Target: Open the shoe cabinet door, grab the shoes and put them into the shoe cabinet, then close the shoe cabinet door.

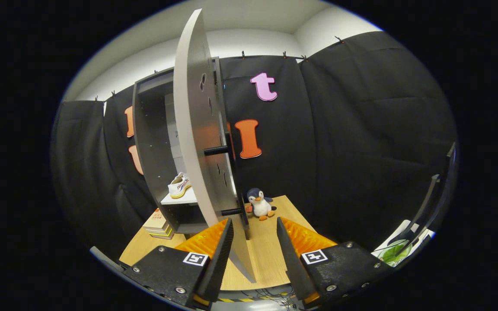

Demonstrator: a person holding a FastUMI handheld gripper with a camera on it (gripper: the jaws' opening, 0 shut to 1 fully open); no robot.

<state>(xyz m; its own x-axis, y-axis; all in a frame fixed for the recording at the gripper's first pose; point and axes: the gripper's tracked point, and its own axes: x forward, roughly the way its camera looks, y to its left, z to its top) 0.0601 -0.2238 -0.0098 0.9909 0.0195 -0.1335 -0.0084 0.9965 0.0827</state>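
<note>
The grey shoe cabinet (154, 142) stands on the wooden table with its door (195, 129) swung wide open, edge-on toward me. A white shoe with a yellow sole (179, 185) rests on a white shelf (184, 199) inside. The door's black bar handle (231, 181) sticks out on its right face. My gripper (254, 224) is open, its fingers straddling the door's lower edge, with the door panel next to the left finger (225, 248). Nothing is held.
A plush penguin (259, 204) sits on the table (266, 255) just right of the door. A stack of books (159, 224) lies left of the cabinet's base. A green and white object (398, 250) is at the far right beyond a dark rail.
</note>
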